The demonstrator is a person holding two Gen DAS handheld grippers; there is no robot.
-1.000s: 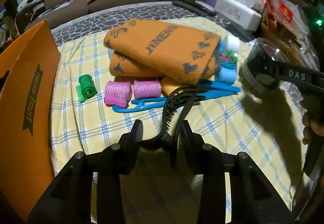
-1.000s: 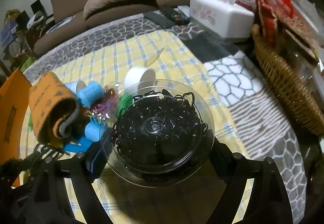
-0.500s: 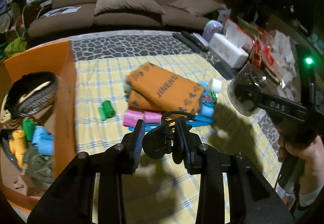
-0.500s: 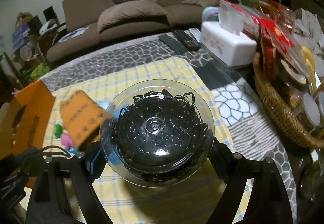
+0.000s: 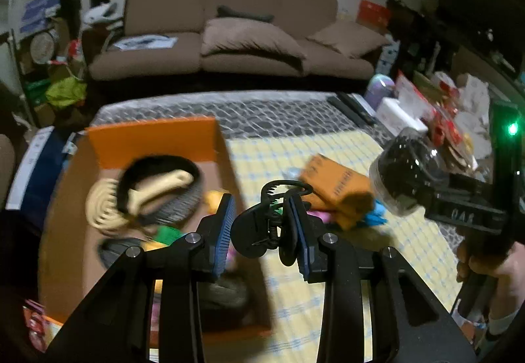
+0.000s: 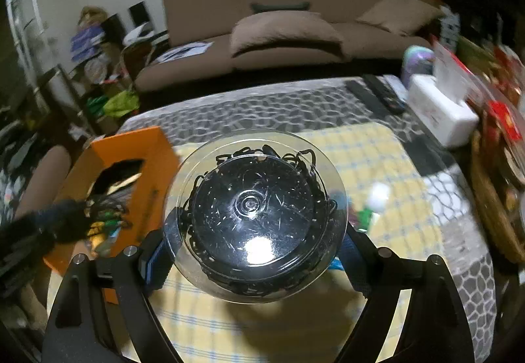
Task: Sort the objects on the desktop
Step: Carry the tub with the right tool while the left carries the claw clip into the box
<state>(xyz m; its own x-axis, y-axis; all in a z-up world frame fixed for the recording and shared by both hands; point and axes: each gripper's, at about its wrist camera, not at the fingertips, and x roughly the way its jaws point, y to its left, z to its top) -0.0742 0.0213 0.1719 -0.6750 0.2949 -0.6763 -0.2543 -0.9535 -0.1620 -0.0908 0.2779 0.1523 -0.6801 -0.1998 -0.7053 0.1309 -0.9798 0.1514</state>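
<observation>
My left gripper (image 5: 262,231) is shut on a black hair claw clip (image 5: 262,225) and holds it in the air over the right edge of the orange cardboard box (image 5: 151,136). The box holds a black headband (image 5: 157,189), a cream comb and small coloured items. My right gripper (image 6: 252,251) is shut on a clear round tub of black hair ties (image 6: 252,215), held above the yellow checked cloth (image 6: 361,159); the tub also shows in the left wrist view (image 5: 403,179). An orange folded towel (image 5: 338,186) lies on the cloth with blue and pink pieces beside it.
A white tissue box (image 6: 443,113) and remote controls (image 6: 377,94) lie at the table's far right. A wicker basket (image 6: 492,199) stands at the right edge. A brown sofa (image 5: 229,35) is behind the table. The orange box also shows in the right wrist view (image 6: 131,166).
Both grippers have risen well above the table. My left gripper has carried the claw clip left, from over the cloth to the orange box's edge. The right gripper keeps the tub.
</observation>
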